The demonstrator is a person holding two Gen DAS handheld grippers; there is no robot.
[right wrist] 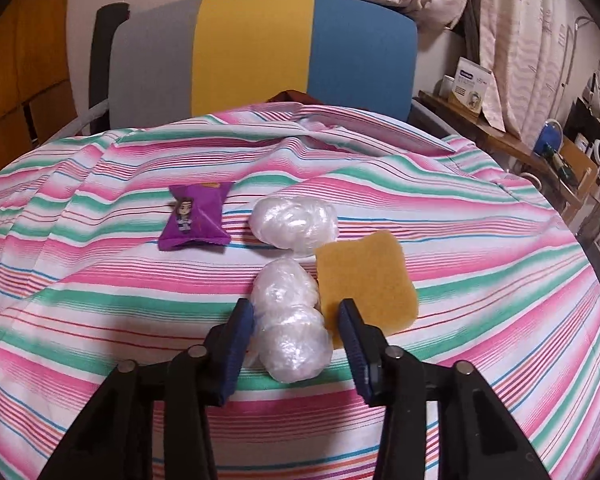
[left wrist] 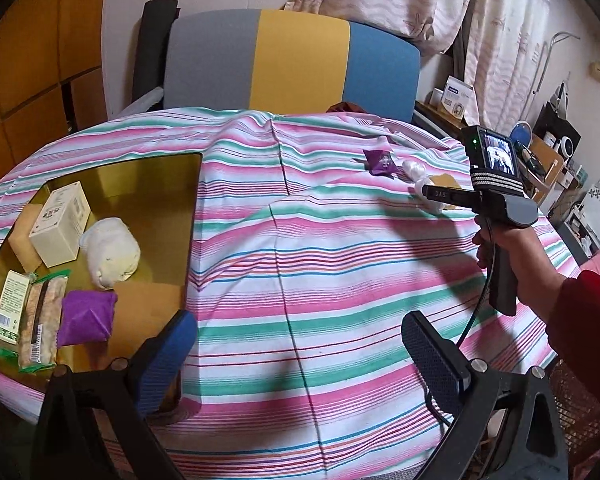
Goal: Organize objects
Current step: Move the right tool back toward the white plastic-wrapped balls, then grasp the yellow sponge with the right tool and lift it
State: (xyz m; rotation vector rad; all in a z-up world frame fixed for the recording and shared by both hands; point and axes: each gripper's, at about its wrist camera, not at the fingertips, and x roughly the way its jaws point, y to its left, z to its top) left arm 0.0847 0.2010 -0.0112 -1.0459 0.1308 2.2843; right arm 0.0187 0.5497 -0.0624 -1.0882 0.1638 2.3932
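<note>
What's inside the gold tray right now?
In the gold tray: cream box, white cloth bundle, purple pouch, two snack packets, tan sponge. Beneath them is hidden.

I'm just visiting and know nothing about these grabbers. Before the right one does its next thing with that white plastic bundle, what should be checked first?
1. White bundle sits between the right gripper's fingers: ok.
2. Both pads pressing firmly on it: cannot tell.
3. Yellow sponge clear of the grab: not ok. It lies against the bundle, and one finger overlaps its edge, so it may get dragged along.
4. Free room in the gold box: ok, bare floor shows at its far end.
5. Left gripper out of the way: ok, open and empty beside the box.
</note>
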